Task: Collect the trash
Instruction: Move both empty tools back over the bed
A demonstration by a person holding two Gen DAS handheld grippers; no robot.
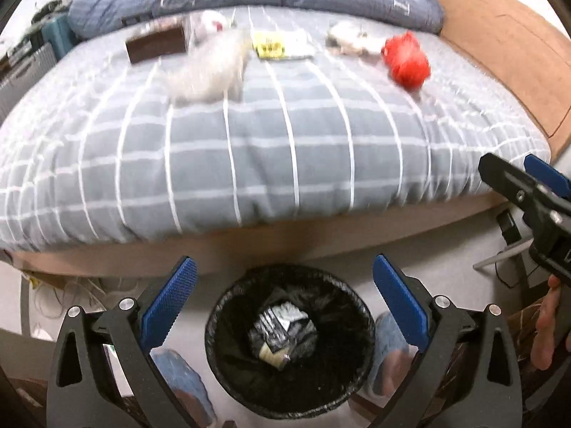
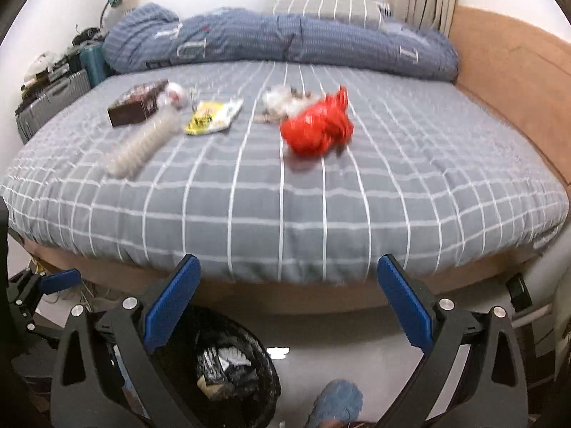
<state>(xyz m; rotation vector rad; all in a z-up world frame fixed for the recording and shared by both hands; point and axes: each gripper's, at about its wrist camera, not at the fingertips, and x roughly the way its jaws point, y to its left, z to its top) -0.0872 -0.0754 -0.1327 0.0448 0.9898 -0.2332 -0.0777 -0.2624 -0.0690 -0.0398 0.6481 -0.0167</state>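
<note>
Bed bearing red bag, box

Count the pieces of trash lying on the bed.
5: brown box, clear plastic bottle, yellow packet, clear wrapper clump, red bag. Blur may hide smaller bits.

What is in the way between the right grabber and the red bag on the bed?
Nothing visible. The right gripper is open and empty, and only bare checked bedspread lies between it and the red bag. The other trash sits off to the left.
</note>
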